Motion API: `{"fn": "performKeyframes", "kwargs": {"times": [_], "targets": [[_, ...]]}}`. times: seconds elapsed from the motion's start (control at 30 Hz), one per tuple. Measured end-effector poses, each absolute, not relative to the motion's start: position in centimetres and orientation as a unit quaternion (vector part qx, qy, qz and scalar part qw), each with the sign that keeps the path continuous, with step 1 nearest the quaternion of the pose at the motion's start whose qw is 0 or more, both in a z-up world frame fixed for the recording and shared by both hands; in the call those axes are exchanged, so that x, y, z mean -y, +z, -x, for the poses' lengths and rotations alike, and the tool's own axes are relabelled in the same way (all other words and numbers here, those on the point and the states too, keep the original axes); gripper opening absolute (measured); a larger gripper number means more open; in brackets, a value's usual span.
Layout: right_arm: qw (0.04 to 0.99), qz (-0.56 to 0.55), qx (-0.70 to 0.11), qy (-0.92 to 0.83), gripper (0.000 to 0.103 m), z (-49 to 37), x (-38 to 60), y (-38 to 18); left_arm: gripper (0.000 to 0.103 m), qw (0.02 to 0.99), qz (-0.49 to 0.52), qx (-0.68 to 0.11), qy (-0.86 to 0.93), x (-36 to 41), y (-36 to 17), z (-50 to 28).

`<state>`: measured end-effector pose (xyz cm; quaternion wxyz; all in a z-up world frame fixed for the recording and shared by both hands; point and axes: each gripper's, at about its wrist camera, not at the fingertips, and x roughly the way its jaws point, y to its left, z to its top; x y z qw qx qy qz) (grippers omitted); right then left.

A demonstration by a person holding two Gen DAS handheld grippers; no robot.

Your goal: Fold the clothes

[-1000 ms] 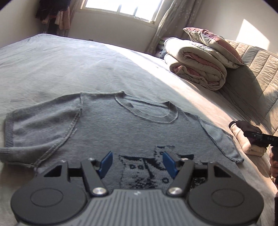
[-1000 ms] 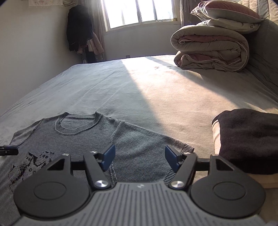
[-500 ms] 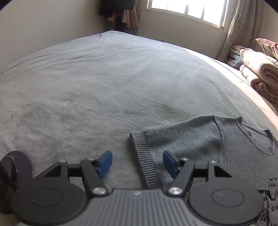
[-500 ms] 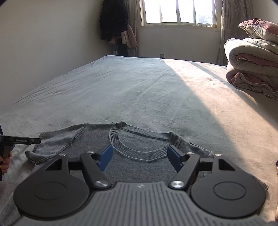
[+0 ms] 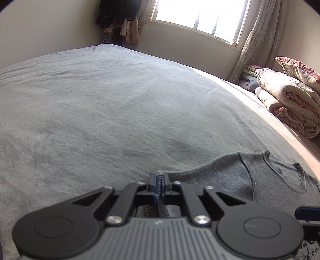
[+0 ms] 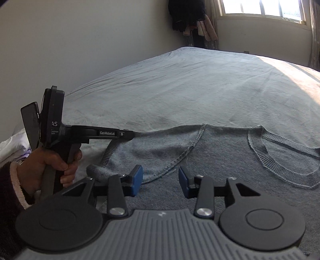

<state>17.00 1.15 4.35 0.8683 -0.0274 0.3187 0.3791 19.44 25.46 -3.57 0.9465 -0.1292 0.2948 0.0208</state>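
Note:
A grey knit sweater (image 6: 220,160) lies flat on the bed, neckline (image 6: 280,160) toward the far side; it also shows in the left wrist view (image 5: 230,178). My left gripper (image 5: 159,185) is shut on the ribbed cuff of the sweater's left sleeve, and it shows from the side in the right wrist view (image 6: 131,135) pinching the cuff's upper corner. My right gripper (image 6: 160,181) is open just above the sleeve's lower edge near the armpit seam, with nothing between its blue pads (image 6: 136,180).
The grey bed cover (image 5: 120,110) stretches far ahead. A rolled quilt and pillows (image 5: 290,106) are stacked at the right. Dark clothes (image 6: 186,16) hang in the far corner by the window. White fabric (image 6: 12,148) lies at the bed's left edge.
My left gripper has closed on the sleeve cuff that lay between its open fingers. My right gripper has swung left from the neckline to the left sleeve, still open.

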Motion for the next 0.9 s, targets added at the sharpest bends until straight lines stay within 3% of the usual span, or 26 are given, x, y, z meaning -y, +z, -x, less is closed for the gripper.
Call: {"fn": "performKeyframes", "kwargs": {"times": [0.13,0.23,0.37,0.5,0.63,0.83,0.9], "targets": [[0.850,0.039,-0.316,0.420,0.018,-16.8,-4.0,4.0,0.004,0.953,0.124,-0.273,0.043,-25.9,-3.3,-19.8],[0.833,0.057,-0.332,0.438,0.016,-16.9,-6.6,2.5,0.005,0.954,0.104,-0.278,0.044,-25.5,-3.2,-20.2],[0.824,0.081,-0.328,0.454,0.021,-16.1,-9.9,0.5,0.011,0.952,0.110,-0.283,0.043,-25.5,-3.1,-20.3],[0.814,0.082,-0.326,0.474,0.023,-16.2,-9.6,2.5,0.037,0.955,0.143,-0.258,0.040,-26.3,-2.1,-19.4],[0.871,0.114,-0.276,0.391,0.044,-17.7,-6.7,4.8,0.034,0.956,0.159,-0.244,-0.013,-26.6,-1.4,-18.7],[0.892,0.145,-0.295,0.311,0.043,-22.4,-6.1,3.1,0.028,0.942,0.138,-0.289,-0.103,-25.6,-2.8,-19.2],[0.883,0.155,-0.311,0.317,0.038,-23.6,-7.3,1.7,0.027,0.943,0.097,-0.310,-0.066,-25.0,-3.7,-19.8]]}}
